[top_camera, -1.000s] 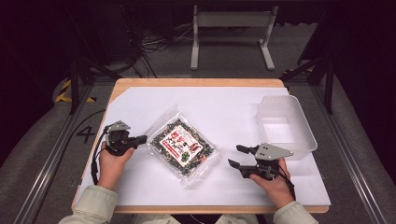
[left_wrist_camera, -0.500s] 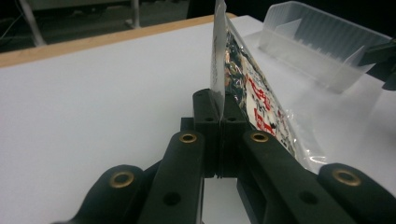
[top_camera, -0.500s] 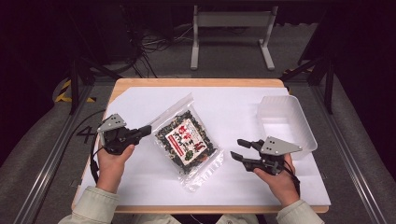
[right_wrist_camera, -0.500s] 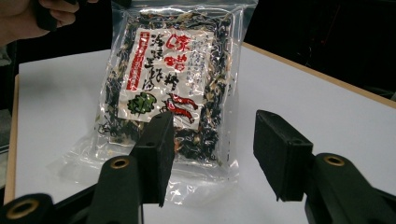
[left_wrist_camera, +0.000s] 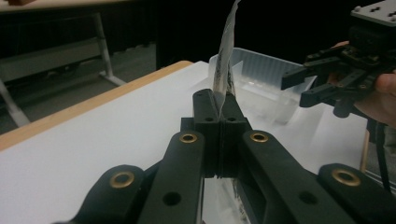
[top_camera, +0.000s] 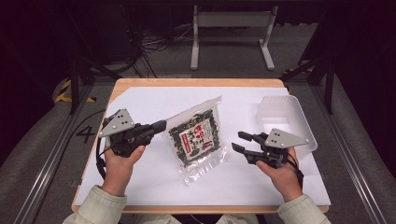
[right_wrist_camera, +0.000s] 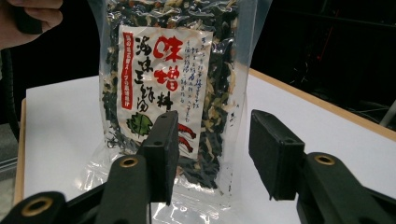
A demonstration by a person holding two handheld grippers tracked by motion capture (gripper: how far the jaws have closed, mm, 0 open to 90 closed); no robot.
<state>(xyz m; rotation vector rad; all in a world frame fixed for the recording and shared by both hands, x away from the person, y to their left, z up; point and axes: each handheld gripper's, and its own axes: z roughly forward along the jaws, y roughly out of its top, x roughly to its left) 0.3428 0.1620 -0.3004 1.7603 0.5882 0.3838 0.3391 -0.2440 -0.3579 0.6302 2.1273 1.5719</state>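
A clear bag of dried seaweed mix [top_camera: 196, 137] with a red-and-white label hangs tilted above the white table cover [top_camera: 149, 98], its lower end still on the sheet. My left gripper [top_camera: 161, 124] is shut on the bag's left edge, and in the left gripper view its jaws [left_wrist_camera: 218, 100] pinch the thin film edge [left_wrist_camera: 226, 51]. My right gripper [top_camera: 238, 141] hovers just right of the bag. Its jaws have just been closing but stand apart, with nothing between them. In the right gripper view [right_wrist_camera: 215, 144] the bag [right_wrist_camera: 168, 70] hangs just beyond them.
A clear plastic container [top_camera: 280, 112] sits at the table's right side, behind the right gripper; the left gripper view shows it too [left_wrist_camera: 261, 65]. The wooden table edge [top_camera: 196, 82] runs along the far side. A metal stand [top_camera: 231, 28] is on the floor beyond.
My left gripper has risen and drawn the bag's edge up, so the bag went from flat to tilted. The right gripper has lifted a little and its jaws have narrowed.
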